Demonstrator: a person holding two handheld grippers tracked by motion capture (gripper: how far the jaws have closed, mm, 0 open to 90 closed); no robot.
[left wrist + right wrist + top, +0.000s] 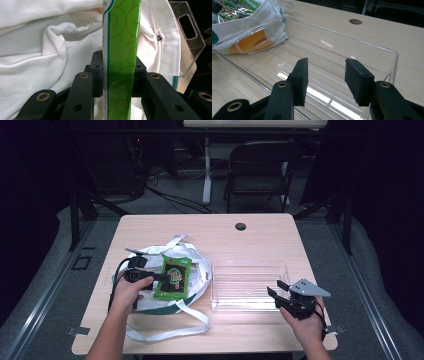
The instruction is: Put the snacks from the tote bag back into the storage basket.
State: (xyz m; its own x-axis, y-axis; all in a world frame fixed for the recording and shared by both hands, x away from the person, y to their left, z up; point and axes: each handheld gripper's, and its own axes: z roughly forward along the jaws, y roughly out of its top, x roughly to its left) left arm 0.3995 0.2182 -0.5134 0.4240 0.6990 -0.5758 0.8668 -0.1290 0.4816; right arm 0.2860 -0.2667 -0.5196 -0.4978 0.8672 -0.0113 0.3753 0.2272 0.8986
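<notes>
Pale wood tabletop [260,237] carries a white cloth bag [150,257] on its left half and a clear plastic tray [248,270] just beside it, both lit against a dark room. On the bag, the left gripper [157,277] pinches the near edge of a green snack packet [173,277] between its 2 pads, while the right gripper [278,294] hovers spread over the tray's near right corner. My guess is a transfer is starting: the next move calls for lifting the packet clear of the bag's straps and carrying it rightward into the empty tray.
</notes>
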